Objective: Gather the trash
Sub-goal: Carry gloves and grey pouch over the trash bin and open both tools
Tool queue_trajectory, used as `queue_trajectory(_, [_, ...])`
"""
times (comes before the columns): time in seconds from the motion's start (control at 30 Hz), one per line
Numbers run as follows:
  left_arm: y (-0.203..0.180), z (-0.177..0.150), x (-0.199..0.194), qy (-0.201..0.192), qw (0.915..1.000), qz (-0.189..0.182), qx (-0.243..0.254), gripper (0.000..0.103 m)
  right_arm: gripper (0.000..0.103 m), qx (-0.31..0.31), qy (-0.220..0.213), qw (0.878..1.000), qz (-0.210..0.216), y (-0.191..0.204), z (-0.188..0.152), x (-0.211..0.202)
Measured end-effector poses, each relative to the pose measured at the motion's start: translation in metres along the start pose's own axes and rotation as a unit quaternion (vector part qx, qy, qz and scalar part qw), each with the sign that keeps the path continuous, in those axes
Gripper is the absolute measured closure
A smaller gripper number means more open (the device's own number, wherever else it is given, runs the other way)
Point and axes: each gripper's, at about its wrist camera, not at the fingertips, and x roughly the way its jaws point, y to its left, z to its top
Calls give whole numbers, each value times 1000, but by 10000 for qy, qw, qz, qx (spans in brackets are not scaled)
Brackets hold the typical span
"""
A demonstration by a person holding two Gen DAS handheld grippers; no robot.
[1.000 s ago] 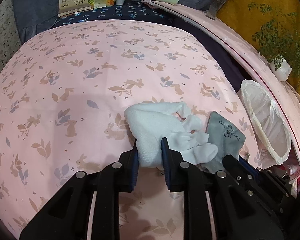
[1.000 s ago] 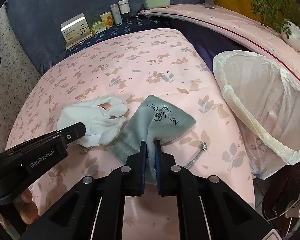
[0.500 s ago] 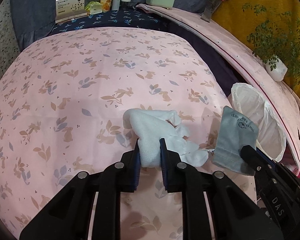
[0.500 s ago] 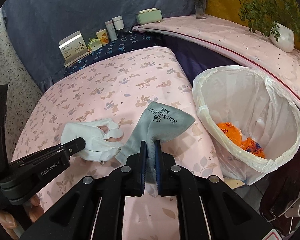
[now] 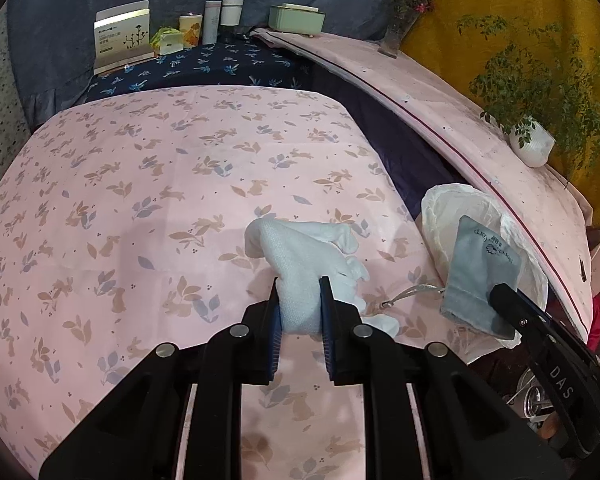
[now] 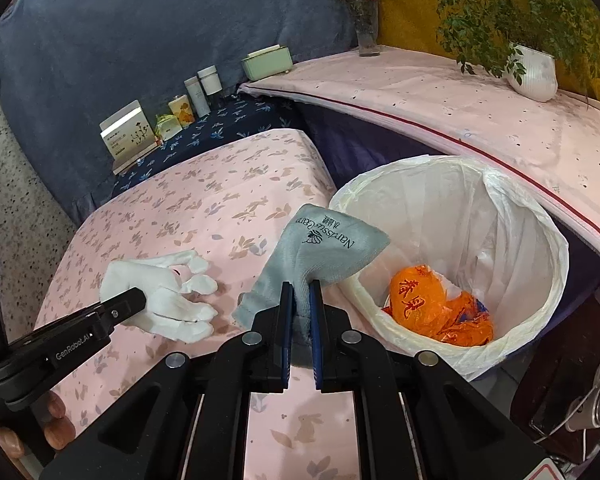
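Hanging past the right-hand edge of the pink rabbit-print cloth, the grey drawstring pouch is being pinched between the closed jaws of the right gripper, its printed upper corner overlapping the near rim of the white-lined trash bin, which is standing just right of those jaws. Open room is being left inside the bin above the orange wrapper lying at its bottom; beyond the bin, the way is being closed off by the edge of the pink counter. To the left of the right jaws, the white glove is being clamped at its cuff by the left gripper, the jaws being shut on the fabric with the glove fingers drooping toward the cloth; whether they are touching it cannot be told. Ahead of the left jaws a wide stretch of bare cloth is being left free up to the dark floral strip. The pouch's lower end is being hidden behind the right gripper's fingers, its silver cord is being seen only in the left wrist view, and the bin's base is being cut off.
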Motion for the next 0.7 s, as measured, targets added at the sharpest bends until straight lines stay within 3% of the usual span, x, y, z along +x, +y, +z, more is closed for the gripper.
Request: queue_trajectory(0.7, [-95,23,20,-6,9950,-639,765,87,95,810,-462,9945,-467,-90,22,-23])
